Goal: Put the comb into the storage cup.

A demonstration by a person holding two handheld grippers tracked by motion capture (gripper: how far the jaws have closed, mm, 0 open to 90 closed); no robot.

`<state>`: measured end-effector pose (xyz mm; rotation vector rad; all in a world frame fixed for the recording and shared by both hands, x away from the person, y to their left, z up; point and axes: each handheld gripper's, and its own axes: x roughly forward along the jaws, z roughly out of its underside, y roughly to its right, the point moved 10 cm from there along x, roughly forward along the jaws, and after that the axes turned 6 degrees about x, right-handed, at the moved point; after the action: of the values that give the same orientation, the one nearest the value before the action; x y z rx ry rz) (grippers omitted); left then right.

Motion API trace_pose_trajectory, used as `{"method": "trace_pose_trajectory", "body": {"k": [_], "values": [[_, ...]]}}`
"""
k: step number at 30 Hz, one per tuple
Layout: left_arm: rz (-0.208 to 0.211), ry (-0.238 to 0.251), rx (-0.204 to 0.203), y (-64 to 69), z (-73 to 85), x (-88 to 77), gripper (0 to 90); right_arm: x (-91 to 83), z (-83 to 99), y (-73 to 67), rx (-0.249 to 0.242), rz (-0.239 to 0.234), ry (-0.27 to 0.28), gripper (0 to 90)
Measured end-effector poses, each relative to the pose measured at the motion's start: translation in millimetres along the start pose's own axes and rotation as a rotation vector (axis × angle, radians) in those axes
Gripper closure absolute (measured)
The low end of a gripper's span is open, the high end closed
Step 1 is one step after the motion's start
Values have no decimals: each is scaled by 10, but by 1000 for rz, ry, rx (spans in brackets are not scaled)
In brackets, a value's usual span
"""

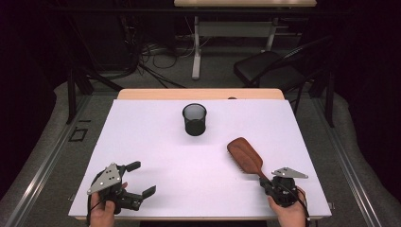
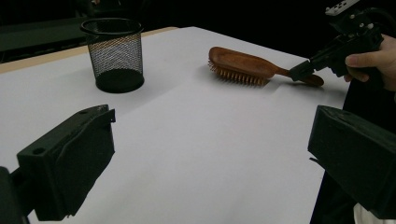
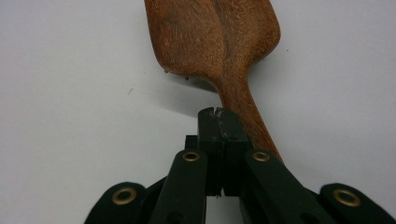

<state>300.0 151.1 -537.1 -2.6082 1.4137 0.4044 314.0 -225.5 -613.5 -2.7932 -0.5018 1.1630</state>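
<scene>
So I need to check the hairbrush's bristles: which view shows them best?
The left gripper view: it sees the hairbrush side-on, with bristles facing down onto the table. The high view shows its wooden back and a thin bristle edge. The right gripper view shows its back and handle beside the right gripper.

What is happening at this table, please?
A person works at a white table with a two-jaw gripper in each hand. The right gripper has its jaws closed at the handle of a wooden hairbrush, which lies bristles down on the table; whether the jaws truly pinch the handle is hard to tell. The left gripper is open and holds nothing. A black mesh cup stands upright farther back, apart from both.
</scene>
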Motion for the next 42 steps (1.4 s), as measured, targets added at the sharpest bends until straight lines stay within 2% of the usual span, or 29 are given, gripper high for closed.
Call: {"method": "trace_pose_trajectory", "body": {"k": [4,7,10,19,20,21,25,27,30,34,38,42], "values": [[3,-1,-5,2,1,8,4,-24,-14,-33,0,-13,5,880],[0,-9,-9,-4,14,18,4,-53,-38,-70,-31,-11,17,841],[2,-10,-14,-11,17,23,3,-57,-41,-89,-33,-16,17,808],[-3,-14,-36,-31,25,40,4,-51,-44,-125,-70,-13,10,613],[-9,-15,-37,-37,27,41,4,-58,-52,-126,-75,-13,8,560],[-9,-16,-41,-39,29,42,4,-58,-52,-126,-75,-13,8,560],[-12,-14,-58,-57,29,33,3,-87,-107,-110,-91,-12,29,451],[-12,-2,-64,-60,18,28,3,-96,-132,-106,-98,-8,48,437],[-26,-10,-65,-73,26,26,3,-110,-186,-80,-96,-22,62,389],[-31,-14,-72,-77,33,34,3,-108,-190,-31,-104,-18,34,346],[-31,-25,-66,-74,41,52,3,-81,-165,-6,-82,-43,-22,329],[-22,-33,-61,-63,54,65,3,-54,-165,38,-106,-29,-53,317]]}}
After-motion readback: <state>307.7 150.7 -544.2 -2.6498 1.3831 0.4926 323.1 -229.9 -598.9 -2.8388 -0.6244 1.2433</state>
